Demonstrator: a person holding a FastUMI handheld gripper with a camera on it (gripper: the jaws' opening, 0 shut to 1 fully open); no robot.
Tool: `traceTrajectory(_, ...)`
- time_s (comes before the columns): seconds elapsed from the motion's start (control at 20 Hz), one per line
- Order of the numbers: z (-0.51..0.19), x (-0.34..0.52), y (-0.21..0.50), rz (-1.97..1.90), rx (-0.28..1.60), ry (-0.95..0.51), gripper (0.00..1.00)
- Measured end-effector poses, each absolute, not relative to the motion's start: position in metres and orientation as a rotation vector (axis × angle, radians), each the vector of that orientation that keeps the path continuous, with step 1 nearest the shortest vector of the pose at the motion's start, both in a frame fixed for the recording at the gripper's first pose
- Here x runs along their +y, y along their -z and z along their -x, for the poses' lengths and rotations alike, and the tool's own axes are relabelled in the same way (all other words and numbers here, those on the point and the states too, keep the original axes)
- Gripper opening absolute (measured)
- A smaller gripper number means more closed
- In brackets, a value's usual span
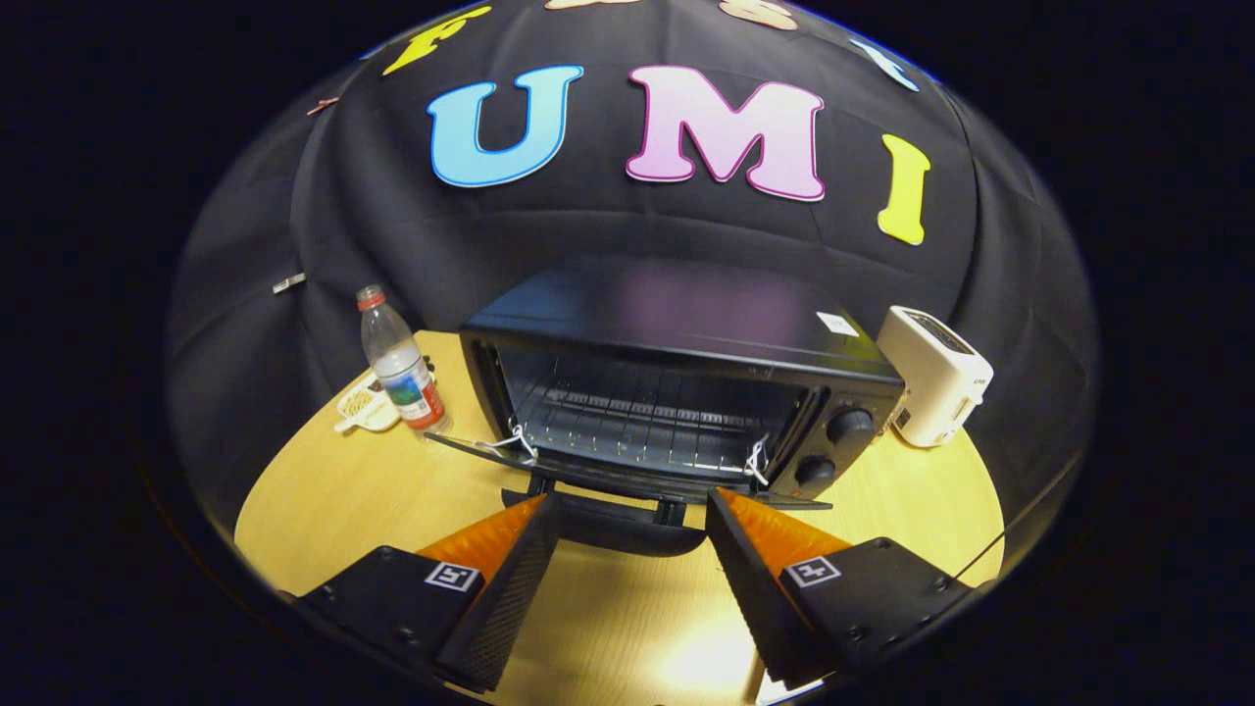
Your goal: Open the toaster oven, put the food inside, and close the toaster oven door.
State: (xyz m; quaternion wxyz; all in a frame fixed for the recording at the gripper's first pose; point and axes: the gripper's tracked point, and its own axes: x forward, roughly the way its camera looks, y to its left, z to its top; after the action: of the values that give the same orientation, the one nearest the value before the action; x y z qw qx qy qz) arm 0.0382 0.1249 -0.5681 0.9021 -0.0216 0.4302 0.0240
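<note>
A black toaster oven (677, 333) stands on the round wooden table (353, 490), its glass door (627, 476) folded down flat toward me. Inside, a bare wire rack (637, 417) shows. The door's handle (618, 525) lies just ahead of my gripper (627, 505), level with the fingertips. The fingers are spread wide with nothing between them. A small white tray of food (365, 407) sits on the table to the left of the oven, behind a water bottle.
A clear plastic water bottle (400, 363) with a red cap stands left of the oven. A white pop-up toaster (933, 375) stands at the oven's right side. Two control knobs (845, 427) face me on the oven's right panel.
</note>
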Motion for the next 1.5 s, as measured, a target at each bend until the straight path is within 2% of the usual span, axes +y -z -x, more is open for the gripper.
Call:
traceTrajectory(0.4,0.001,0.122,0.597,-0.065,1.085,-0.055,0.96)
traceTrajectory(0.7,0.007,0.109,0.587,-0.077,1.107,-0.07,0.95)
traceTrajectory(0.9,0.002,0.089,0.557,-0.109,1.052,-0.136,0.95)
traceTrajectory(1.0,0.009,0.05,0.548,-0.095,1.069,-0.145,0.94)
traceTrajectory(1.3,0.067,-0.101,0.545,0.015,1.174,-0.049,0.94)
traceTrajectory(1.5,0.106,-0.148,0.563,0.052,1.276,-0.014,0.87)
